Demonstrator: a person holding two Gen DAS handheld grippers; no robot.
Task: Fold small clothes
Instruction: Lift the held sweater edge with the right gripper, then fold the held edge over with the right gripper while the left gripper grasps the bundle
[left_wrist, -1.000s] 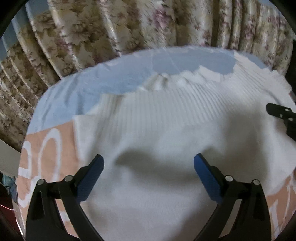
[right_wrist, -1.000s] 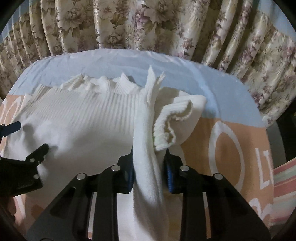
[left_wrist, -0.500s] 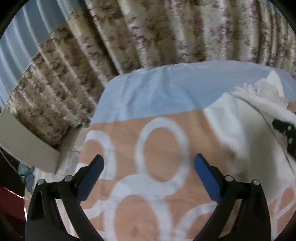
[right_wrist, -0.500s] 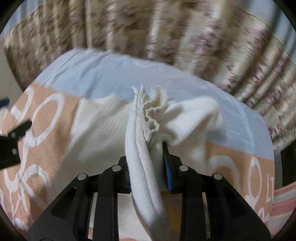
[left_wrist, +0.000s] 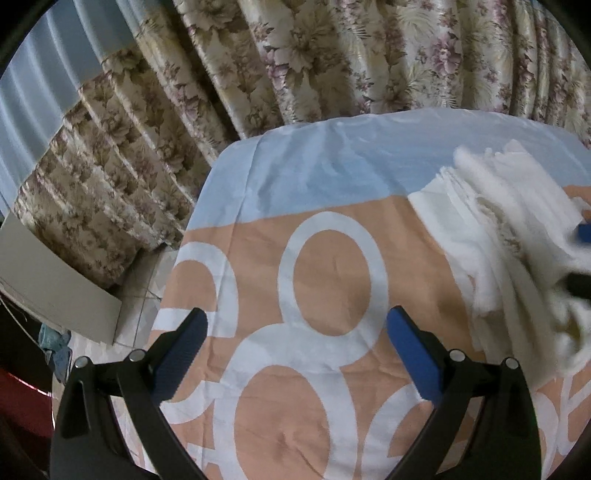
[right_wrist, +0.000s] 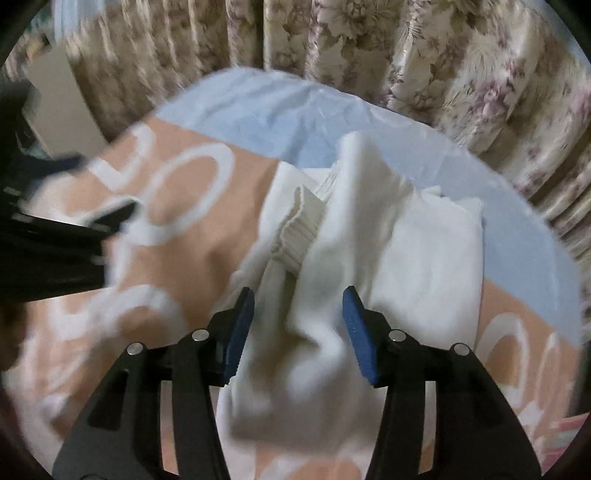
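Your white knit garment (right_wrist: 388, 251) lies bunched on the orange, white-ringed part of the sheet, its far end reaching toward twelve o'clock onto the pale blue band. A ribbed cuff or hem (right_wrist: 295, 229) stands crumpled at its middle, about eleven o'clock from the nearest fold. You see it folded lengthwise into a narrow heap; motion blur hides, perhaps, the nearer layers.

Garment (right_wrist: 388, 251) on sheet (right_wrist: 192, 258) (curtain (right_wrist: 443, 55) behind)
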